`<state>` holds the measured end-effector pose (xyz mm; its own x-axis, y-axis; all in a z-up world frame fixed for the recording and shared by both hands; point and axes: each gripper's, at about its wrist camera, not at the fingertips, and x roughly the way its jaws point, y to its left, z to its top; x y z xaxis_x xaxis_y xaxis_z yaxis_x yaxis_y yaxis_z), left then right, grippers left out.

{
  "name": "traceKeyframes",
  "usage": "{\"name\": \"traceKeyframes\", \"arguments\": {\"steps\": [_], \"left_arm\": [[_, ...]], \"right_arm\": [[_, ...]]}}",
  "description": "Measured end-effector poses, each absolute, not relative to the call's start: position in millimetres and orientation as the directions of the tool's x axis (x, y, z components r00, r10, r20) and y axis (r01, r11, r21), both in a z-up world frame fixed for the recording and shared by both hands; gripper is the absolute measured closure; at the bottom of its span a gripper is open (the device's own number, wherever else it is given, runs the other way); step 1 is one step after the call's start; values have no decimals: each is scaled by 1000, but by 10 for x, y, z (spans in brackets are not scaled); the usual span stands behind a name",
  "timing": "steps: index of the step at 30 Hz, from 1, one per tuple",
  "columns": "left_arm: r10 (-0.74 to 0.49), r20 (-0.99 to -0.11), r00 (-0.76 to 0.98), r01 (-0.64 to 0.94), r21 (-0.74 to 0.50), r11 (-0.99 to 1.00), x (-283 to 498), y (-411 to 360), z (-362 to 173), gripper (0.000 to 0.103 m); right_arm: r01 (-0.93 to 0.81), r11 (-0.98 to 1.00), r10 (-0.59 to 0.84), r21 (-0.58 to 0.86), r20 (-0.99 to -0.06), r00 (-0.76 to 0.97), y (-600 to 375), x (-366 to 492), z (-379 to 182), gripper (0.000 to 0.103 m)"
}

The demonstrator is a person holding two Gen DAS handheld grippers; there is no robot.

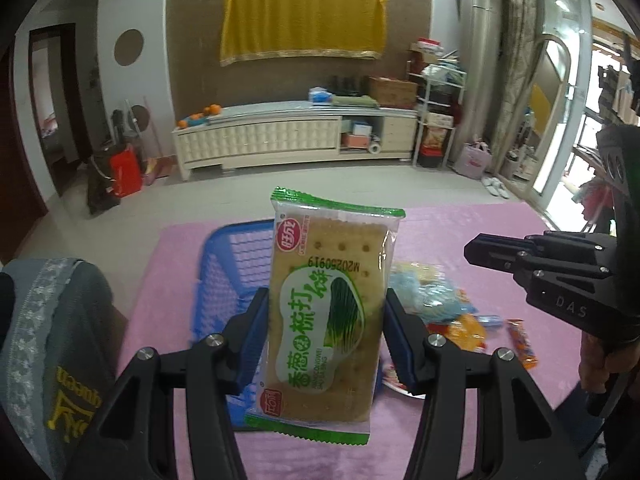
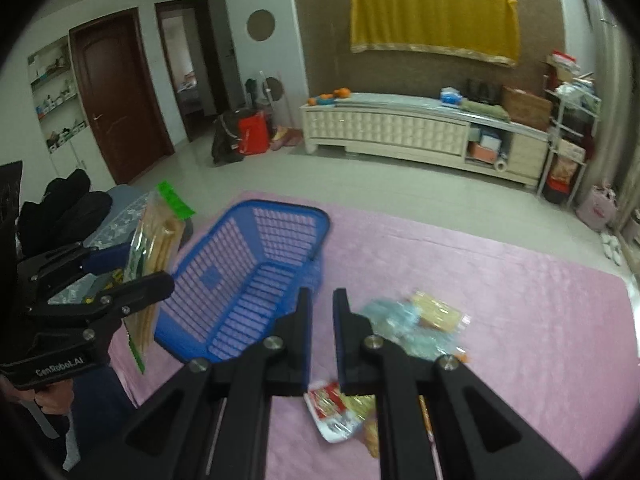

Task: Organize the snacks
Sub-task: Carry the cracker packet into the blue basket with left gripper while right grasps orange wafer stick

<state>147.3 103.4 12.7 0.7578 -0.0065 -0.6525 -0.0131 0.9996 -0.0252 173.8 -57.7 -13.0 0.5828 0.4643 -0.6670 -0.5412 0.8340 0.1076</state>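
My left gripper is shut on a green-and-white soda cracker packet and holds it upright above the near edge of the blue plastic basket. The right wrist view shows that packet edge-on in the left gripper, left of the basket. My right gripper hangs empty above the pink cloth, its jaws a narrow gap apart, between the basket and a pile of snack packets. It also shows at the right of the left wrist view.
The pink cloth covers the table. Loose snacks lie on it: a light-blue packet, orange packets, a red-and-white packet. A grey cushion sits at the left. A TV cabinet stands across the floor.
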Motion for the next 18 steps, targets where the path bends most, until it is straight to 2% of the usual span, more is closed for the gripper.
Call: {"name": "traceKeyframes", "arguments": {"steps": [13,18], "left_arm": [[5,-750,662,-62,-48,997,2105,1687,-217,51],[-26,-781,624,-80,-96,992,2279,1801,-387,51]], "right_arm": [[-587,785,511,200,-745,430,245,2377,-488,89],[-593,787,482,171,-771,416,369,2474,-591,89]]}}
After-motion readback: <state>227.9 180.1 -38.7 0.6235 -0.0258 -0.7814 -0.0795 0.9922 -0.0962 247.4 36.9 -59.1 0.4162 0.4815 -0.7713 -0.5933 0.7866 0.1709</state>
